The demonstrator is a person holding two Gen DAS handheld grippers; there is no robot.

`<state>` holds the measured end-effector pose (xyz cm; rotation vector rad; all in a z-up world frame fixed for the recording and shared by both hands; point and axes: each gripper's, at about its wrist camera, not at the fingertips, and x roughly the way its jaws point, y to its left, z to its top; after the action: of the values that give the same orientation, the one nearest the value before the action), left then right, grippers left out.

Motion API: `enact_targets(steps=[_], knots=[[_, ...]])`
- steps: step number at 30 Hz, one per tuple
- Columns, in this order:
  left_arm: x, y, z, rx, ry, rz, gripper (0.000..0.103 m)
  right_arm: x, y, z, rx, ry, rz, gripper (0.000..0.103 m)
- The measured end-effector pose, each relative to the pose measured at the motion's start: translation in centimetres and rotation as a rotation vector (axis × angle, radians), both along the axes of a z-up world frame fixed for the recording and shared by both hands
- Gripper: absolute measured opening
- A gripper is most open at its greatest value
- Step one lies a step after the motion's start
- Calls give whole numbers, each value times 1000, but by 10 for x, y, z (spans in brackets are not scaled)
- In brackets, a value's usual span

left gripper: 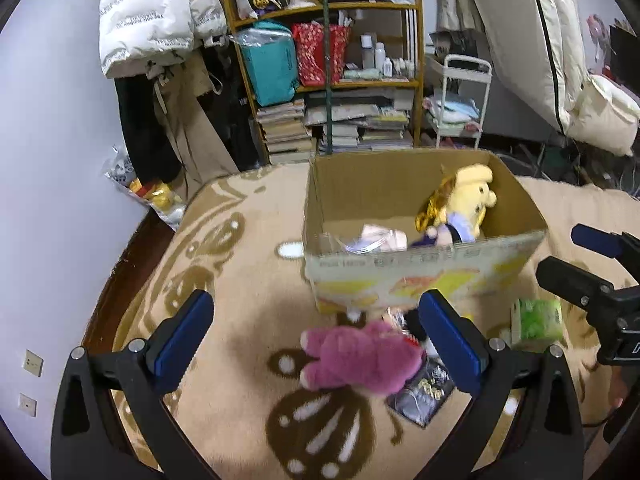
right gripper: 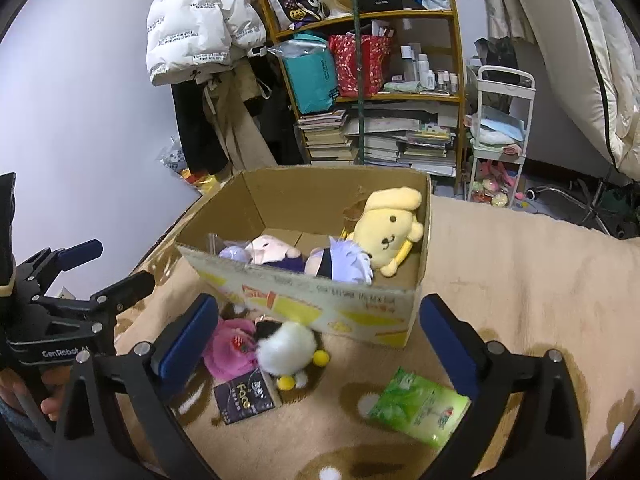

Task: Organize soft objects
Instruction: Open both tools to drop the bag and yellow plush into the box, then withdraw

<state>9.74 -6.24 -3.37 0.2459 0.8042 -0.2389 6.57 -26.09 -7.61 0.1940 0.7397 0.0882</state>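
Observation:
An open cardboard box [left gripper: 424,272] [right gripper: 320,300] stands on the beige rug. Inside it lie a yellow dog plush [right gripper: 390,230] [left gripper: 470,200], a white-haired doll [right gripper: 340,266] and a pale pink plush [right gripper: 270,249]. In front of the box lies a pink bear plush [left gripper: 356,360] [right gripper: 228,346], between the wide-apart fingers of my left gripper [left gripper: 318,340], which is open and above it. Beside the bear lies a white plush with yellow feet [right gripper: 286,346]. My right gripper [right gripper: 318,340] is open with nothing held, above the rug near that white plush.
A green tissue pack [right gripper: 418,406] [left gripper: 536,322] and a black packet [right gripper: 246,396] lie on the rug. Behind the box stand a crowded wooden shelf [left gripper: 332,80], a white trolley [right gripper: 500,128] and hanging coats. A person's hand [right gripper: 24,396] grips the left tool.

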Motion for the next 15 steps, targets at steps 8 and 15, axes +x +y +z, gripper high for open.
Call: enact_targets(steps=[8,15], knots=[[-9,20,-6,-27,84,27,101,-16,19,-9,-14,41,20,103],[-8,26,-13,-22,122,17,101,-15,42,-20,-46,65,83,103]])
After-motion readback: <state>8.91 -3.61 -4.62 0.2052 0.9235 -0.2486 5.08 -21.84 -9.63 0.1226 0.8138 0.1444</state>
